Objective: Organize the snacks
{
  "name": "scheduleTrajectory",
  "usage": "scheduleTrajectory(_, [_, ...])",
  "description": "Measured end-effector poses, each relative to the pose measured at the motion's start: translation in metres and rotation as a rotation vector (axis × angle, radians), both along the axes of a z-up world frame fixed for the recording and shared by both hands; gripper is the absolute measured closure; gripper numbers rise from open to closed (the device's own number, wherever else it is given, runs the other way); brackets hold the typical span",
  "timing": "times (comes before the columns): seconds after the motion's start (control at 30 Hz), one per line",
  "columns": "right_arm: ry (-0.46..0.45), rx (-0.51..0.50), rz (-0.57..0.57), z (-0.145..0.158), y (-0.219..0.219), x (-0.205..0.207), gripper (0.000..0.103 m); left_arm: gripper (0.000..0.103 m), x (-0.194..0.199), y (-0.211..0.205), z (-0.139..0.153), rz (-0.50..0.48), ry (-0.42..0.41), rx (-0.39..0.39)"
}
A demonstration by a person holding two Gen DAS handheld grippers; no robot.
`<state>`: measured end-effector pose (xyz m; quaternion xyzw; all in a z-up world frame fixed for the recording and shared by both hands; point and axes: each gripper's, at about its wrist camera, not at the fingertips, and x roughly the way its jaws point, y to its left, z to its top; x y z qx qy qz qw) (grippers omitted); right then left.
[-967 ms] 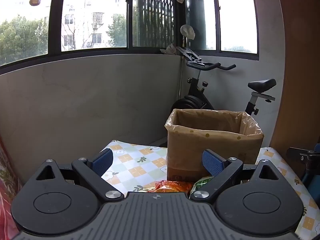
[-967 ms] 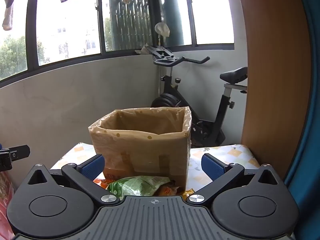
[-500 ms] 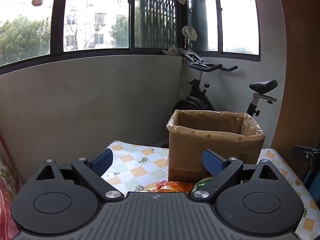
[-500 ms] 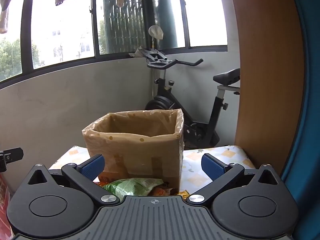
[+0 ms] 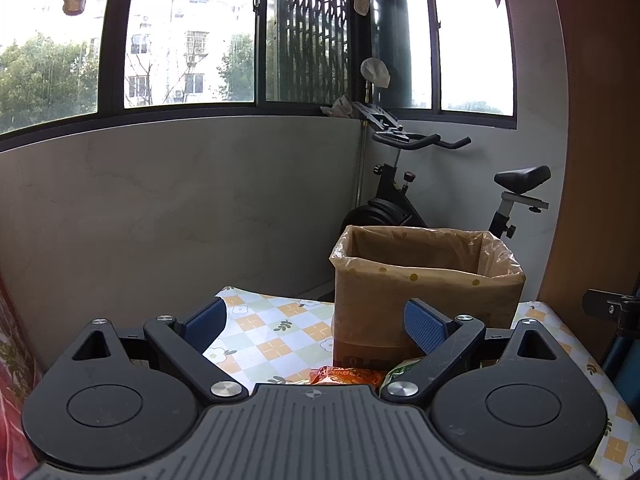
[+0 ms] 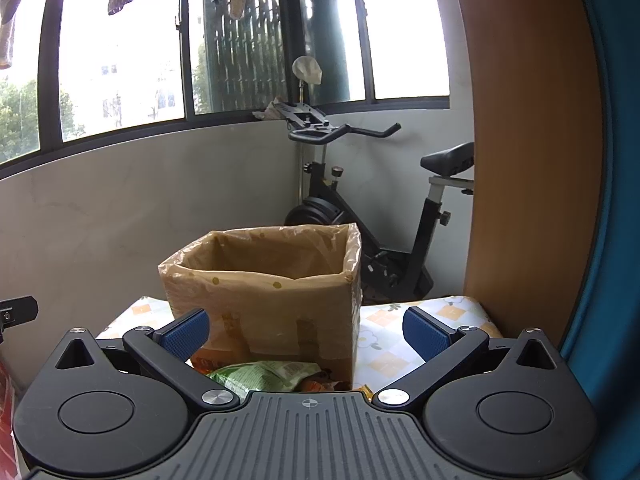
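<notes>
Left gripper: jaws spread wide, nothing between the blue pads. Right gripper: likewise spread wide and empty.

Nearest items, at 6 o'clock in each view, are the snack packets lying on the table just beyond the gripper bodies. An orange packet sits at the foot of the box in the left wrist view; its printing is too small to read. A green packet lies beside it, touching the base of the box in the right wrist view — it carries a white label panel, text illegible. A further orange-brown wrapper shows just right of the green one.

Behind the packets stands a cardboard box, upright, open at the top, lined with a translucent plastic bag folded over the rim. Faint printing near the box base cannot be read.

Surface: a tablecloth in a checked pattern of orange, green and white squares with small flowers and leaves.

Room, far field: a grey plastered half-wall from 9 to 12 o'clock, dark-framed windows above it, laundry hanging at the top edge. An exercise bike stands at 1 o'clock behind the box. A brown wooden panel fills 3 o'clock — beyond it, a blue surface.
</notes>
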<state>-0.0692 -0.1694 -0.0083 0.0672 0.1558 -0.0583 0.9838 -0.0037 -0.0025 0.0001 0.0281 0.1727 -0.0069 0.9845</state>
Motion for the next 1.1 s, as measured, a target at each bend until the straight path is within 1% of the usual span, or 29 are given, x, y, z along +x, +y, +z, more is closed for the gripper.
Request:
scheduleTrajectory(0.27, [-0.001,-0.007,-0.006,-0.0001,0.0034,-0.0004,0.0,0.006,0.0017,0.0023,-0.0006,-0.003,0.001,-0.015])
scheduleTrajectory(1.1, [-0.003,-0.014,-0.008,-0.0017,0.0055,-0.0004,0.0,0.006,-0.0004,0.0018,-0.0011,-0.007,-0.01,-0.01])
